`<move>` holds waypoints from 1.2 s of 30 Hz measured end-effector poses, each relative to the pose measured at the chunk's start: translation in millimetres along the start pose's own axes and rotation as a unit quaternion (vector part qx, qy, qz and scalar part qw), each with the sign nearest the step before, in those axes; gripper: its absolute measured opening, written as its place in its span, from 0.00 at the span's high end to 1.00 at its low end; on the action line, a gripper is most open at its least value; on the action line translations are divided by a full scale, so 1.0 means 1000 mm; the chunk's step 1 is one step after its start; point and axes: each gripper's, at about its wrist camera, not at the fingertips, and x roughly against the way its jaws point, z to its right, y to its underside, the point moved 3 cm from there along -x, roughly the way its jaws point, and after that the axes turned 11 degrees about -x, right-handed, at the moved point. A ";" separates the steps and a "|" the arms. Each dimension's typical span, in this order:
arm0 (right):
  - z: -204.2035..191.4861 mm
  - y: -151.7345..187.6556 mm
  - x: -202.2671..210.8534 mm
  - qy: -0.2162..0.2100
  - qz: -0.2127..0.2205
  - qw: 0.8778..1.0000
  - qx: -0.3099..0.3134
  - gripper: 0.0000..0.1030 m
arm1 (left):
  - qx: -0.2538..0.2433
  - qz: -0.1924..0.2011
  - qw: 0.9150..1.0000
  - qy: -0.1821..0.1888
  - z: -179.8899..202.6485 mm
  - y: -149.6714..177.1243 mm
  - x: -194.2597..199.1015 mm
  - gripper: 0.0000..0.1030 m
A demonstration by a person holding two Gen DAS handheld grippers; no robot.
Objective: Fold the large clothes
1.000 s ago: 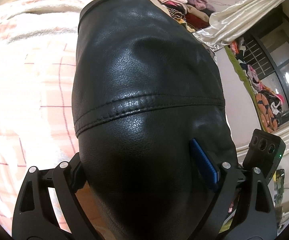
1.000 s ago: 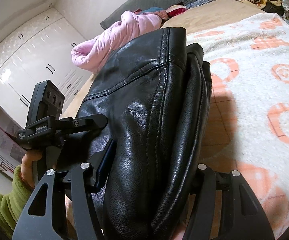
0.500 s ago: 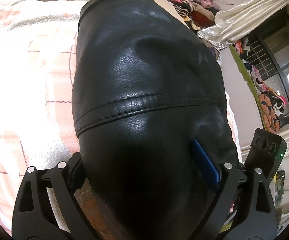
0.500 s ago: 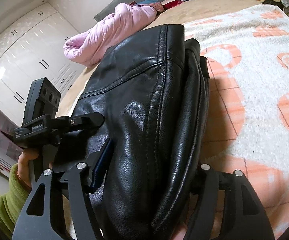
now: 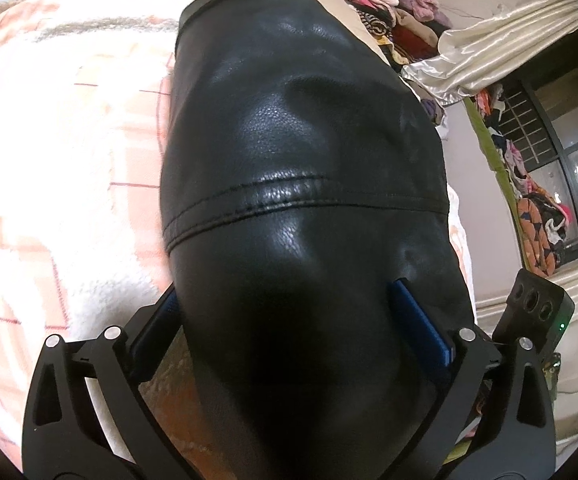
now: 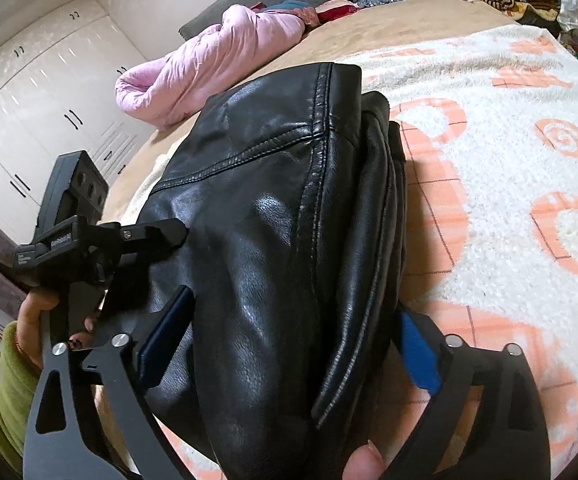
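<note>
My left tool [image 5: 293, 320] and right tool [image 6: 289, 340] each pinch the folded black leather jacket [image 6: 289, 208] at its near end. Its long axis runs away from both, over the patterned blanket [image 6: 509, 168]. Open bed lies rightward; a pink coat [image 6: 209, 64] sits beyond.

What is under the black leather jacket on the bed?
The black leather jacket lies on a white and orange fleece blanket, with a tan sheet beyond it. Whatever lies directly beneath the jacket is covered.
</note>
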 end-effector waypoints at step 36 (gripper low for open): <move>-0.034 0.035 0.072 0.051 0.082 0.994 0.048 0.04 | -0.079 0.050 0.990 -0.108 0.046 0.045 0.081 0.09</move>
